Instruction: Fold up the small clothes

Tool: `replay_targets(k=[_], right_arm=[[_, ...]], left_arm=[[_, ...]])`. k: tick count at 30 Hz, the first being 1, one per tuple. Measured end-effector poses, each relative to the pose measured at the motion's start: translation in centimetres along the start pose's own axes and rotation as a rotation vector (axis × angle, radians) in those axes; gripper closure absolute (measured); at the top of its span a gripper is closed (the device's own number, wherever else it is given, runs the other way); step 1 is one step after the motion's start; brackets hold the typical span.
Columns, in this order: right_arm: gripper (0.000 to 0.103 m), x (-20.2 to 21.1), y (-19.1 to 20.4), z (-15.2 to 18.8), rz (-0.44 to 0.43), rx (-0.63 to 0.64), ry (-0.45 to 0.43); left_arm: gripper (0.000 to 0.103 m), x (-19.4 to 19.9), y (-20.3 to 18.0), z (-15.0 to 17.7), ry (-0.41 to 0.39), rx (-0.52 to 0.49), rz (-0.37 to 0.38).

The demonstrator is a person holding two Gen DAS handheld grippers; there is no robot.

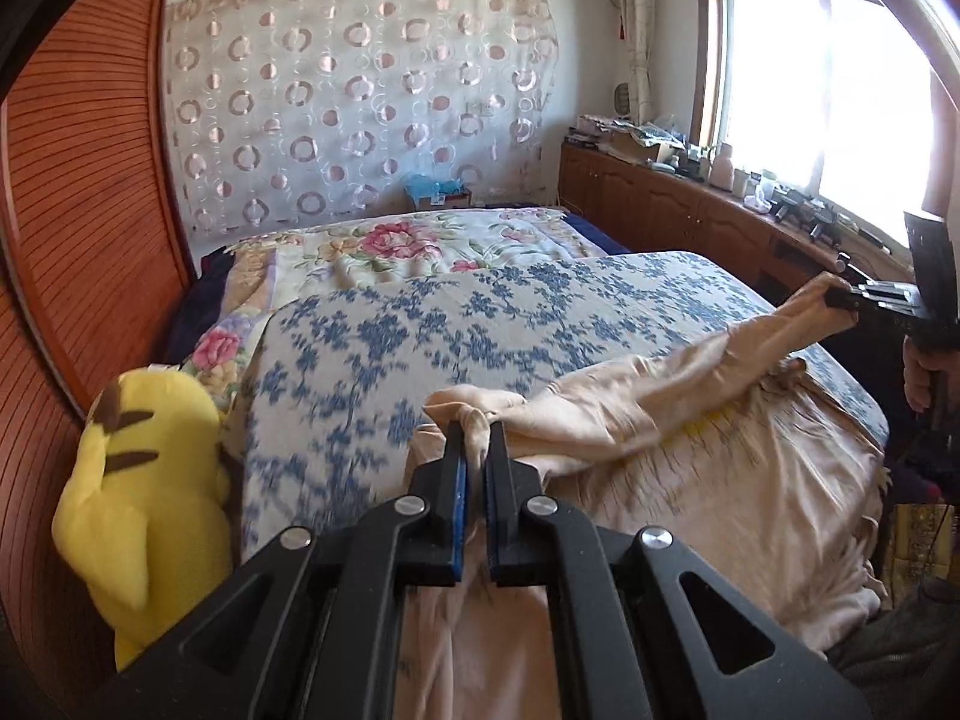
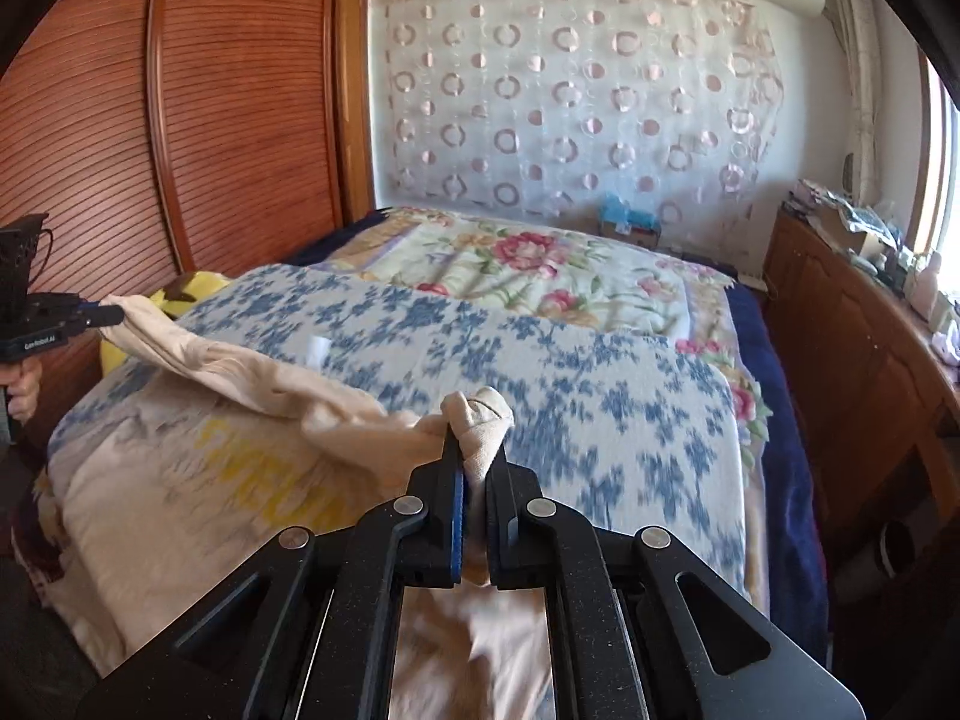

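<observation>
A pale peach garment point(image 1: 636, 414) with yellow lettering point(image 2: 264, 480) lies across the near end of the bed. My left gripper point(image 1: 476, 429) is shut on a bunched corner of it, lifted a little above the bed. My right gripper point(image 2: 476, 441) is shut on the opposite bunched corner. Each gripper shows in the other's view: the right one at the far right point(image 1: 840, 295), the left one at the far left point(image 2: 102, 315). The cloth's top edge sags between them while the rest rests on the bed.
The bed has a blue-flowered cover point(image 1: 432, 324) and a rose-patterned blanket point(image 2: 540, 276) behind it. A yellow plush toy point(image 1: 144, 492) sits by the wooden wardrobe point(image 2: 180, 120). A cluttered wooden cabinet point(image 1: 690, 204) runs under the window.
</observation>
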State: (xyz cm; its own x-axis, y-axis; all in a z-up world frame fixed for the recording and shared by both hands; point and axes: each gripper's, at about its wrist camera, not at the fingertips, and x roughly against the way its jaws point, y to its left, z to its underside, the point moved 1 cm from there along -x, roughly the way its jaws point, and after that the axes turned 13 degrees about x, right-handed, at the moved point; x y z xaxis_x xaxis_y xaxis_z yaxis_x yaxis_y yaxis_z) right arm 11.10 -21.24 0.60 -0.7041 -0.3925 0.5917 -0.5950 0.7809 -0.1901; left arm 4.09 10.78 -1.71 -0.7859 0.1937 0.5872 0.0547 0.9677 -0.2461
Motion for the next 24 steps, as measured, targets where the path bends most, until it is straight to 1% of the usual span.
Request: replay_targets(k=[3, 8, 11, 17, 18, 19, 20, 21, 22, 23, 24], right_arm=[[0.101, 2.9, 1.2, 2.4, -0.004, -0.018, 0.023], [0.101, 6.5, 2.4, 5.1, 0.001, -0.026, 0.074], [0.101, 8.2, 3.0, 6.2, -0.003, -0.030, 0.088], [0.100, 8.0, 3.6, 8.3, -0.029, -0.036, 0.135], [0.100, 7.7, 3.5, 8.5, -0.025, -0.042, 0.144], [0.097, 7.5, 3.5, 8.5, -0.024, -0.045, 0.151], [0.096, 7.3, 3.5, 8.5, -0.022, -0.043, 0.153], [0.096, 7.3, 3.5, 8.4, -0.020, -0.036, 0.152], [0.093, 7.4, 3.5, 8.3, -0.019, -0.027, 0.146], [0.090, 7.5, 3.5, 8.2, -0.016, -0.023, 0.140], [0.087, 7.6, 3.3, 8.0, -0.011, -0.022, 0.133]], left_arm=[[0.101, 2.8, 0.6, 2.2, 0.006, 0.035, -0.003], [0.101, 5.4, 1.1, 4.9, 0.013, 0.073, -0.013], [0.101, 5.6, 1.5, 6.8, 0.047, 0.084, -0.047], [0.100, 4.4, 1.7, 8.3, 0.113, 0.097, -0.051], [0.098, 4.3, 1.6, 8.2, 0.113, 0.093, -0.053], [0.095, 4.5, 1.5, 8.2, 0.108, 0.088, -0.056], [0.090, 4.6, 1.4, 8.1, 0.103, 0.087, -0.054], [0.083, 4.7, 1.5, 7.9, 0.103, 0.092, -0.040], [0.078, 4.8, 1.6, 7.8, 0.105, 0.098, -0.035], [0.067, 4.9, 1.7, 7.6, 0.099, 0.099, -0.039], [0.061, 4.9, 1.8, 7.3, 0.087, 0.103, -0.050]])
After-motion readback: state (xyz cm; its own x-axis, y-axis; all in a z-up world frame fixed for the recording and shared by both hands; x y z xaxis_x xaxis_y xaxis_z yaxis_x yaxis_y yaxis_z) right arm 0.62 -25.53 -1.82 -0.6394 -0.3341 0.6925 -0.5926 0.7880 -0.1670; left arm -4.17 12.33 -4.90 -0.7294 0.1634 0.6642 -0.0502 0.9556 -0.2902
